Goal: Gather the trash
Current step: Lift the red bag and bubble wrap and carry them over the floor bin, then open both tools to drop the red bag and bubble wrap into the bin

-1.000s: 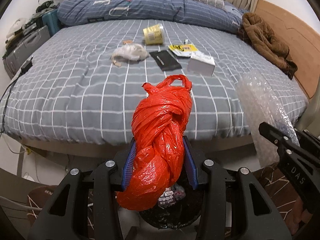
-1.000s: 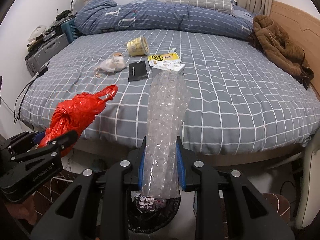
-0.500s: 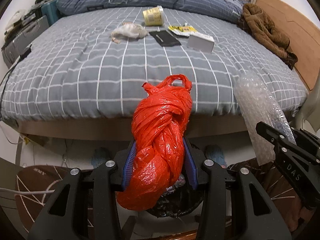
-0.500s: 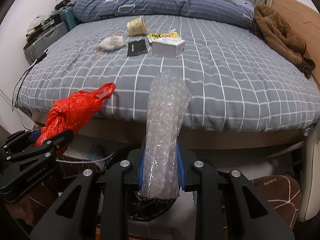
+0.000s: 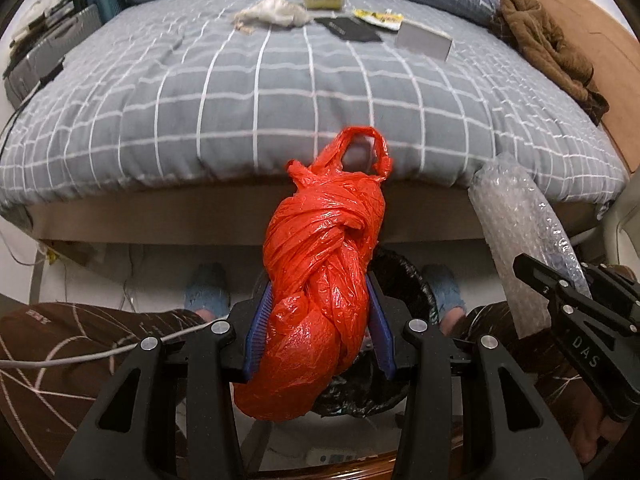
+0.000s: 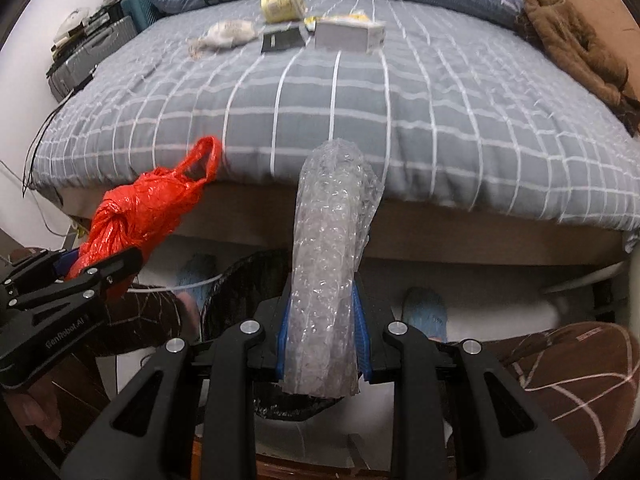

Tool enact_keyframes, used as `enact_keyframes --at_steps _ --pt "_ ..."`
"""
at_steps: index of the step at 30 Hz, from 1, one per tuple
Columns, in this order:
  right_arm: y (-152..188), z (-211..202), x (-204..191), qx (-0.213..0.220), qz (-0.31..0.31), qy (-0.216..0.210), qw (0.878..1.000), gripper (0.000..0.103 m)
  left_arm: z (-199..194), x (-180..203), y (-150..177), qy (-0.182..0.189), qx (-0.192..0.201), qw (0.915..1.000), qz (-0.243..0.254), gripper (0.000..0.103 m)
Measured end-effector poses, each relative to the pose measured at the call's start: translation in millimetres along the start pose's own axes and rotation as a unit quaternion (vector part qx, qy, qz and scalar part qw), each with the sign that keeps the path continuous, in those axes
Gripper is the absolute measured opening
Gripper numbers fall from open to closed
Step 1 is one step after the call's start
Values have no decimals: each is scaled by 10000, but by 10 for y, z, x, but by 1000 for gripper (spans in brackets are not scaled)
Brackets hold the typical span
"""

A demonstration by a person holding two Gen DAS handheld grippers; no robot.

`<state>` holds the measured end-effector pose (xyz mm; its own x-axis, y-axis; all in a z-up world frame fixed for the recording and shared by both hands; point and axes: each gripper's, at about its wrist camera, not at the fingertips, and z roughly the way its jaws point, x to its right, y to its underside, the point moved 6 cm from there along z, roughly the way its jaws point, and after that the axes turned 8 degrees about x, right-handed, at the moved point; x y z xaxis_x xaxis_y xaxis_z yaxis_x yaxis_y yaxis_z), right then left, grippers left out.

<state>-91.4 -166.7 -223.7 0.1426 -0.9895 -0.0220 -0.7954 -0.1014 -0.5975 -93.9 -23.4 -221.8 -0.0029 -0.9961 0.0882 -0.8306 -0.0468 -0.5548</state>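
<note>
Bedside bin [image 5: 404, 280] below tongs-clamped red bag [image 5: 320, 280] and bubble wrap [image 6: 328, 280].

Left gripper [image 5: 318, 336] pitched steeply down, blue pads [image 5: 256, 332] clamped on a knotted red plastic bag [image 5: 320, 280] that sticks out past the tips. Right gripper [image 6: 322, 338] same steep downward tilt, pads [image 6: 362, 340] nearly together, pinching a bubble wrap roll [image 6: 326, 280]. Both grippers side by side, close, roughly parallel; each shows at the edge of the other's view. Person's knees in brown patterned trousers [image 5: 80, 344] low on both sides, feet in blue slippers [image 5: 206, 292] beyond. Fingers [image 6: 36, 412] partly visible under the left gripper's handle.
</note>
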Motion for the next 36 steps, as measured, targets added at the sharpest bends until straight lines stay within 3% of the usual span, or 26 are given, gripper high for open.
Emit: enact_keyframes --at_steps 15,27,30,36 --pt "291 549 -166 -764 -146 -229 9967 25 470 -239 344 -46 -699 9974 -168 43" --pt "397 921 -389 -1178 -360 -357 9917 29 688 -532 429 -293 -897 9950 -336 43" --pt "408 952 -453 -1168 -452 -402 9913 36 721 -553 423 -337 -917 9946 -353 43" --pt "366 937 -443 -1043 -518 -357 9926 60 692 -448 368 -293 -901 9948 -377 43"
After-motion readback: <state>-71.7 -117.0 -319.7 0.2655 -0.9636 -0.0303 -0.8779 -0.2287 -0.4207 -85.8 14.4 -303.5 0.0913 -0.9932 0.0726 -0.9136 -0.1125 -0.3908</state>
